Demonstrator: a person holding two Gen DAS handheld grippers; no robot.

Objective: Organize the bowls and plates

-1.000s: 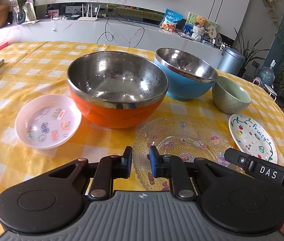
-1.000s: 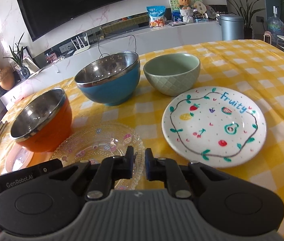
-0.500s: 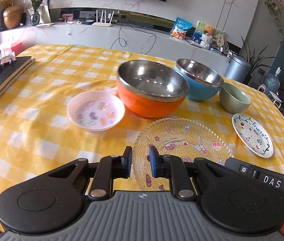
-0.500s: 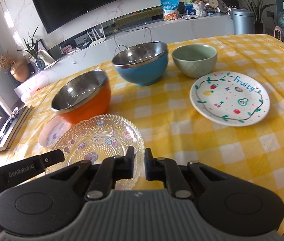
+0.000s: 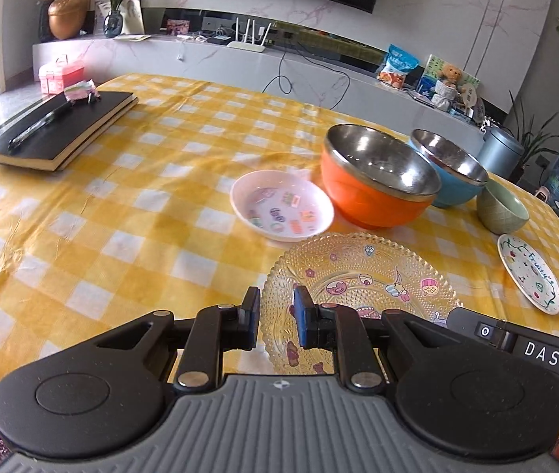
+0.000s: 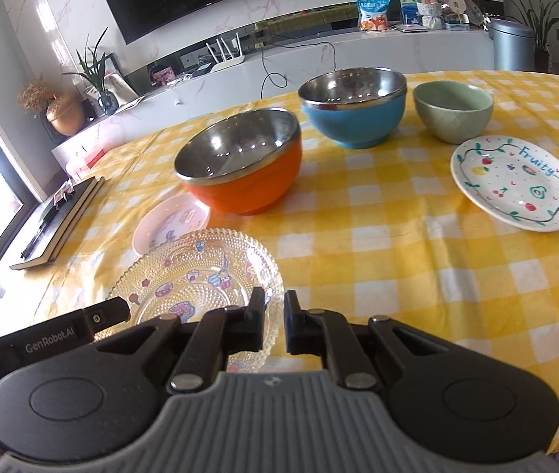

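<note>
On the yellow checked table stand an orange steel-lined bowl, a blue steel-lined bowl and a small green bowl. A pink plate, a clear glass plate with stickers and a white "Fruity" plate lie in front of them. My left gripper hovers over the glass plate's near left rim, jaws nearly closed and empty. My right gripper hovers at its near right rim, also nearly closed and empty.
A black notebook with a pen lies at the table's far left. A counter with a router, snack bags and plants runs behind the table. The near table edge is just below both grippers.
Both grippers have pulled back and risen away from the dishes, so more of the table shows. The left view has swung left, bringing the notebook into sight. No dish has moved.
</note>
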